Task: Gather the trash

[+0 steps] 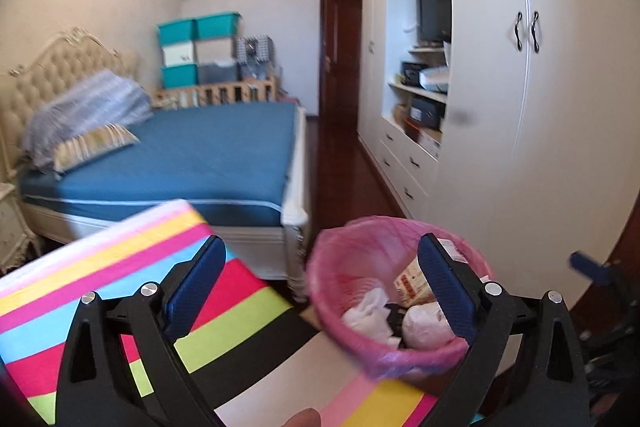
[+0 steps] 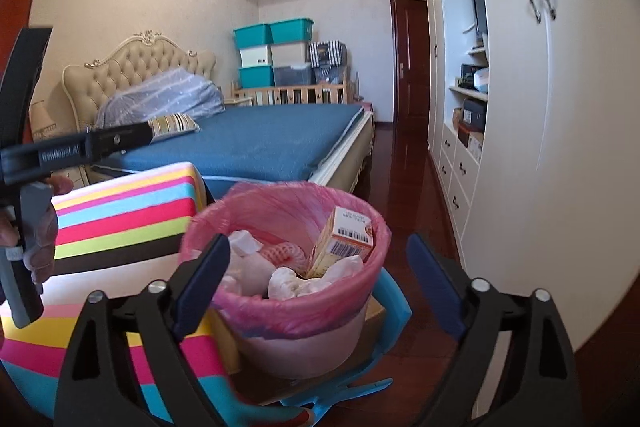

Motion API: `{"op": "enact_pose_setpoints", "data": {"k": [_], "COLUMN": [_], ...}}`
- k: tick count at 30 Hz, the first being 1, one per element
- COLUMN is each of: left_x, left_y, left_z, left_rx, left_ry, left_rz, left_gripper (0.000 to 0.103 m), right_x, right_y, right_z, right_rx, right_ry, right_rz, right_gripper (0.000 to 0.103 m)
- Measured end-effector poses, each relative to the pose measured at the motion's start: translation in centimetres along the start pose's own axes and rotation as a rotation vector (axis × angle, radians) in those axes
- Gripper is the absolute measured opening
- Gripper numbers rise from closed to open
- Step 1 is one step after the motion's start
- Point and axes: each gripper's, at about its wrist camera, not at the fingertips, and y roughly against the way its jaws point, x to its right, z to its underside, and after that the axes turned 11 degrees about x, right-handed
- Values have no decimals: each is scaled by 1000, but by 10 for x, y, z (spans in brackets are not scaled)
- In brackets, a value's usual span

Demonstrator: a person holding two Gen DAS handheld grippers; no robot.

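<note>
Left gripper [image 1: 322,281]: jaws spread wide, nothing between the pads.
Right gripper [image 2: 318,277]: equally wide, empty.
Bin [image 2: 224,301]: pink-lined, just ahead of both, beside the striped cloth [image 2: 128,211].
Trash: carton [image 2: 344,241] and crumpled tissues [image 2: 296,281] already lie inside.
Progress: judged nearly done; no loose litter shows on the floor.
Views: only the right wrist shows the blue dustpan [image 2: 394,301] under the bin and the person's hand [image 2: 44,247]; the left wrist view shows neither.

- The left gripper's [image 1: 320,291] right finger covers part of the orange carton [image 1: 412,285] in the pink-lined bin [image 1: 320,267].
- Bin rim smeared with blur.
- Striped cloth [image 1: 100,267] runs off the bottom edge.
- Shelf items [image 1: 424,111] too small to read.
</note>
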Motion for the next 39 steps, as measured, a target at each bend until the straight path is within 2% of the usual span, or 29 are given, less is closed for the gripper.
{"op": "enact_pose_setpoints", "data": {"k": [1, 3, 7, 10, 16, 20, 25, 39], "left_x": [-2, -5, -8, -7, 3, 7, 11, 14], "left_y": [10, 31, 65, 84, 113, 117, 120, 117], "left_z": [1, 3, 7, 15, 40, 58, 68, 74], "left_rx": [7, 19, 22, 0, -12, -55, -71, -95], "left_ry": [-4, -11, 5, 19, -23, -42, -64, -51], "left_rz": [-14, -44, -40, -36, -44, -63, -42, -22], "left_gripper": [96, 97, 96, 96, 97, 96, 96, 96], "right_x": [-2, -9, -16, -19, -18, -22, -34, -30], "right_y": [10, 28, 61, 79, 88, 84, 72, 71], "right_z": [-5, -13, -24, -26, -22, -12, -2, 1], "right_rx": [12, 39, 64, 56, 26, -20, -75, -81], "right_ry": [6, 16, 19, 16, 30, 42, 78, 58], "right_rz": [0, 4, 13, 34, 56, 38, 9, 10], "right_gripper": [93, 98, 98, 98, 98, 98, 98, 98]}}
